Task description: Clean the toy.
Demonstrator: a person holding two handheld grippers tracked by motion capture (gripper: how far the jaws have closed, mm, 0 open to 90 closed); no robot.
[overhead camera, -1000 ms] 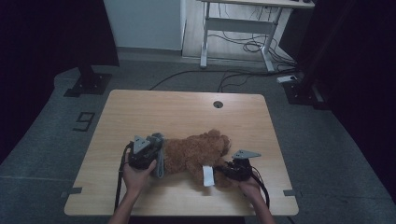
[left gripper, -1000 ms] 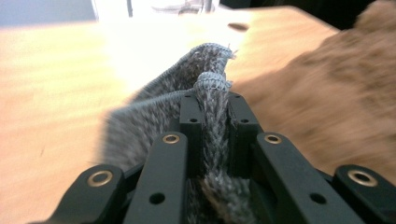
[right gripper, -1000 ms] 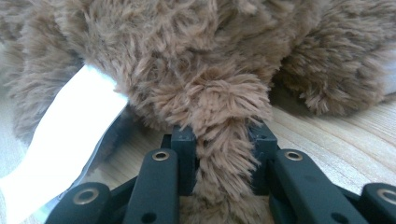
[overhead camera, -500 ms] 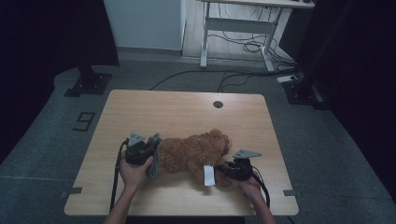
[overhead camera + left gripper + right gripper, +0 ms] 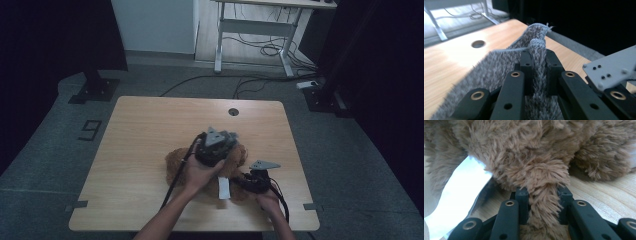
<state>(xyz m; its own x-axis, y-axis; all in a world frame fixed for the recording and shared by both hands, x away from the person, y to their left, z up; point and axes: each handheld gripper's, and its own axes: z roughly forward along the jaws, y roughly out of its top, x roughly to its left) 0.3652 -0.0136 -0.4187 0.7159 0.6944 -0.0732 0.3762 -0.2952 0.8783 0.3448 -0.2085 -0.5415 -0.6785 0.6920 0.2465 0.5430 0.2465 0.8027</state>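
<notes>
The brown plush fabric (image 5: 235, 165) lies near the front of the worktop (image 5: 150, 130), a little right of middle, and both grippers have hold of it. The right hand-held gripper (image 5: 239, 181) sits low at the near edge, jaws clamped on a fuzzy fold, which looks meant to pin that end down; the left hand-held gripper (image 5: 227, 150) is raised over the middle of the heap, jaws pressed together on a pinched edge, and I'd judge it is carrying that edge across to fold the piece over, or turn it.

From above you get the layout: the person's forearms coming in from the near side, cables trailing, a white tag (image 5: 224, 188) hanging off the plush by the right gripper. The left gripper view gives what the high view can't: the pinched part (image 5: 537, 53) shows a grey knitted backing, a ridge of it standing up between the jaws, so the underside is facing up there. The right gripper view shows the long brown pile (image 5: 544, 195) bunched between its jaws, resting on the wood.
</notes>
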